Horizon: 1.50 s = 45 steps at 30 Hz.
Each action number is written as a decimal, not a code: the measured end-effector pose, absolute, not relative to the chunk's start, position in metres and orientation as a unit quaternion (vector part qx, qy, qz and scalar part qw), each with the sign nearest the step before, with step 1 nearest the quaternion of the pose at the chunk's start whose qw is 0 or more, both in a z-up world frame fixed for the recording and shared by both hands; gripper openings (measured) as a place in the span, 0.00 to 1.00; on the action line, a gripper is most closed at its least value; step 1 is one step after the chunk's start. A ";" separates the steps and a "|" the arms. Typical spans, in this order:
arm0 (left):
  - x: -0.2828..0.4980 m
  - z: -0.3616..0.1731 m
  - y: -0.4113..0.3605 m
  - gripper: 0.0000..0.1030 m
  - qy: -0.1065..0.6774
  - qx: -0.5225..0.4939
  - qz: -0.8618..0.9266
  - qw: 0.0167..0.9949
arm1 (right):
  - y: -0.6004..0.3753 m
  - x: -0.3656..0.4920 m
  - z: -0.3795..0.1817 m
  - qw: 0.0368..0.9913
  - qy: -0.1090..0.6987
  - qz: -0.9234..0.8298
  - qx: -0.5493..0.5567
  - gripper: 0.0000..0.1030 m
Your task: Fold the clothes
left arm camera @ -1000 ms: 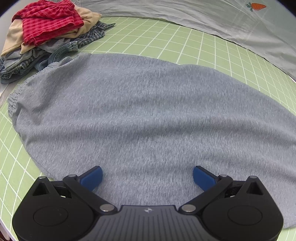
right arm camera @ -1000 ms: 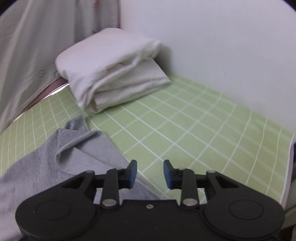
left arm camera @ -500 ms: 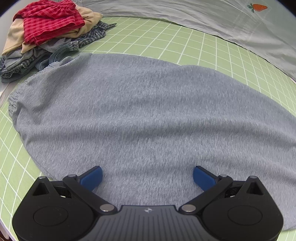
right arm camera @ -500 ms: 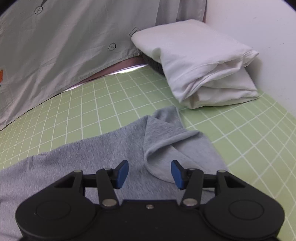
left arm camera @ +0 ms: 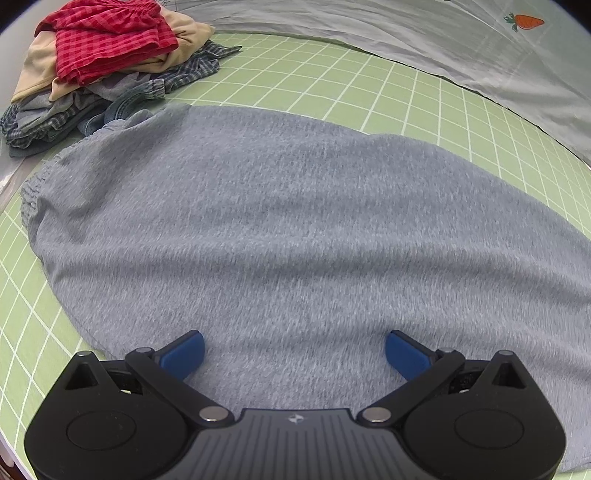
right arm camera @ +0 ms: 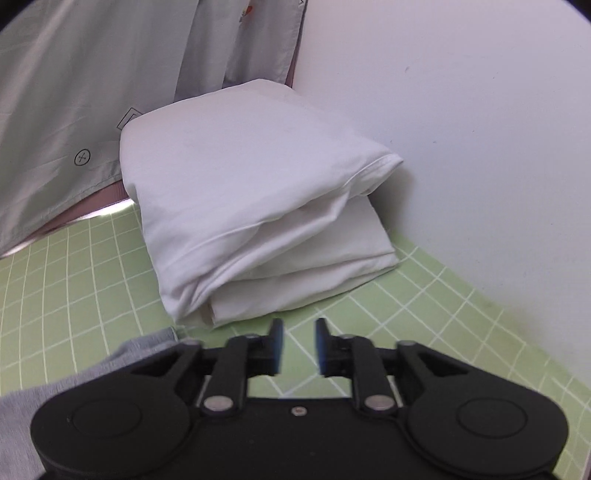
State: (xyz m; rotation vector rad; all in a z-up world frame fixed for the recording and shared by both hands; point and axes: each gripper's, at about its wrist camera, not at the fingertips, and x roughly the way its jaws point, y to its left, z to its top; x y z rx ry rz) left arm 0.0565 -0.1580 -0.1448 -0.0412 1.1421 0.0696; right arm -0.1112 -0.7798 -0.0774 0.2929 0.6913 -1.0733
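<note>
A grey garment (left arm camera: 295, 229) lies spread flat on a green gridded mat (left arm camera: 369, 85), and everything else is placed from it. At its far left corner sits a heap of unfolded clothes (left arm camera: 110, 66), topped by a red checked piece, with tan, denim and plaid cloth underneath; the heap touches the garment's gathered left end. Beyond the garment's far edge a strip of bare mat runs across, and past that lies pale grey bedding (left arm camera: 424, 37) with a small carrot print (left arm camera: 524, 21) toward the far right. The left gripper (left arm camera: 294, 349) hangs over the garment's near edge, its blue fingers (left arm camera: 184, 352) spread wide with only flat fabric below them, nothing pinched. In the right wrist view only the garment's end (right arm camera: 110, 365) shows, at lower left beside the tool body. The right gripper (right arm camera: 298, 349) is off the garment, over bare mat (right arm camera: 443, 295); its jaws have just been closing and now stand narrow, with nothing between them. Just past the garment's end sits a folded white sheet (right arm camera: 258, 206), against the wall (right arm camera: 461, 129), with a grey curtain (right arm camera: 92, 74) hanging to its left.
</note>
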 end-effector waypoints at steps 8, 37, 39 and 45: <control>0.059 -0.145 -0.158 1.00 0.543 -0.019 0.029 0.839 | -0.673 -0.122 -0.105 0.825 0.367 -0.400 0.154 0.75; 0.088 -0.132 0.076 1.00 0.474 -0.149 0.126 0.859 | -0.489 -0.132 -0.104 0.800 0.425 -0.366 0.214 1.00; 0.099 -0.137 0.080 1.00 0.475 -0.159 0.127 0.856 | -0.483 -0.129 -0.101 0.796 0.424 -0.371 0.220 1.00; 0.122 -0.144 0.086 1.00 0.472 -0.176 0.116 0.856 | -0.470 -0.136 -0.095 0.783 0.416 -0.395 0.242 1.00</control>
